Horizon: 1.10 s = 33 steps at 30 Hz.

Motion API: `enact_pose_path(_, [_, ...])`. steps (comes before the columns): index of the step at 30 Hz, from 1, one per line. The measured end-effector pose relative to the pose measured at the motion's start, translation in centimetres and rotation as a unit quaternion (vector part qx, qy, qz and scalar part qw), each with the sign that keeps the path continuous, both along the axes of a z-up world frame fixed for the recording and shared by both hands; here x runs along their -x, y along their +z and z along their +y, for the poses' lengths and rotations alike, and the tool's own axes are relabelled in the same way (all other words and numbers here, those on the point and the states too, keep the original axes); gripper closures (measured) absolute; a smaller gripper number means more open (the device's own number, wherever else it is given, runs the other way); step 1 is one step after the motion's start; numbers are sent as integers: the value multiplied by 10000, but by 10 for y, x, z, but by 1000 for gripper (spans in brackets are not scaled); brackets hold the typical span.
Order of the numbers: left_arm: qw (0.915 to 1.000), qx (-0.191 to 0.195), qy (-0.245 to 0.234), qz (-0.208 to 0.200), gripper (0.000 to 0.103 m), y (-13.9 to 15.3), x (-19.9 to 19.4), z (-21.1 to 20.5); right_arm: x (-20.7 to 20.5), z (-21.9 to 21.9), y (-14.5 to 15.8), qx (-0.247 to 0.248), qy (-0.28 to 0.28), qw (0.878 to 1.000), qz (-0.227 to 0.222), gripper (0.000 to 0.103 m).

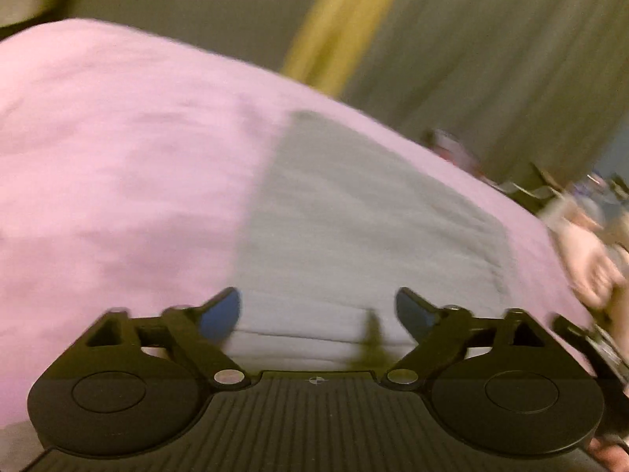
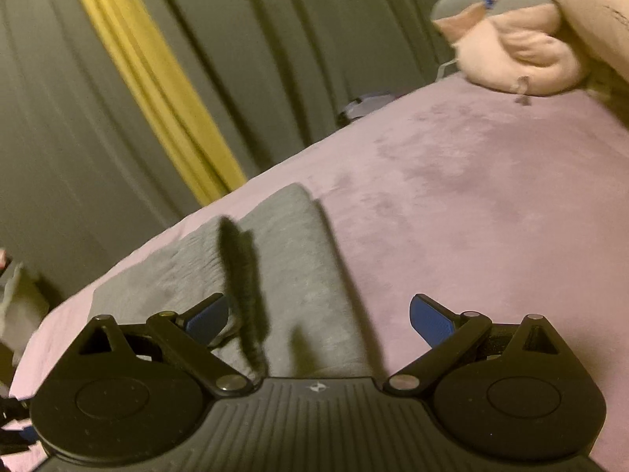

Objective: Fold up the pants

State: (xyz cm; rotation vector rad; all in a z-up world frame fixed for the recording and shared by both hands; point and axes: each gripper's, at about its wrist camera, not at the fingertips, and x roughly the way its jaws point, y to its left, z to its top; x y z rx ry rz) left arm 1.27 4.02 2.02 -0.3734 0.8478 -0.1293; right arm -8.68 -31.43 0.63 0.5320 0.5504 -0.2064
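The grey pants point(image 1: 354, 228) lie folded into a flat rectangle on the pink bedspread point(image 1: 118, 157). My left gripper point(image 1: 318, 312) is open and empty, hovering over the near edge of the pants. In the right wrist view the pants point(image 2: 291, 275) lie ahead and left, with a dark drawstring point(image 2: 243, 283) hanging loose in front of the camera by the left finger. My right gripper point(image 2: 318, 320) is open and empty over the pants' right edge. The left view is motion blurred.
A pink plush toy point(image 2: 519, 55) sits at the far corner of the bed point(image 2: 491, 204). Grey curtains point(image 2: 236, 59) with a yellow strip point(image 2: 157, 90) hang behind the bed. The other hand and gripper point(image 1: 589, 271) show at the right edge of the left view.
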Motion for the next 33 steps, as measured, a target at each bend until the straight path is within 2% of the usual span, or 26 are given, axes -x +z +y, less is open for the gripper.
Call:
enact_pose_path(2, [9993,-160,346,43,9,-10,-5,6,1,8,2,34,175,9998,-86,4])
enact_pose_path(6, [9946,-630,829,-44,8,-35,-4,19,1,21,1,-223,713,9967,-301,4])
enact_pose_path(8, [9954,-262,904,183,7,-44,-9,31,-4,27,-4,-357,974,9944,-215,4])
enact_pose_path(10, [9938,-32,1097,174,6,-53,-13,38,-10,32,-10,-482,1160,9920,-95,4])
enact_pose_path(16, [9936,-63,1117,150,3,-58,-6,35,-21,28,-23,-1004,1004,9898,75,4])
enact_pose_path(21, [9925,90,1217,126,1,-55,-2,35,-24,30,-22,-1027,957,9900,161,4])
enact_pose_path(24, [9918,114,1269,100,1,-55,-2,35,-26,28,-22,-1262,887,9879,184,4])
enact_pose_path(26, [9917,100,1280,88,0,-56,-2,35,-29,30,-22,-1369,739,9875,232,9])
enact_pose_path(28, [9915,105,1293,83,0,-57,-3,34,-31,30,-26,-1620,626,9843,301,27])
enact_pose_path(31, [9911,145,1325,64,0,-58,-3,34,-31,29,-29,-1749,397,9830,402,35])
enact_pose_path(33, [9910,165,1328,55,0,-58,-4,34,-29,28,-30,-1812,380,9818,416,37])
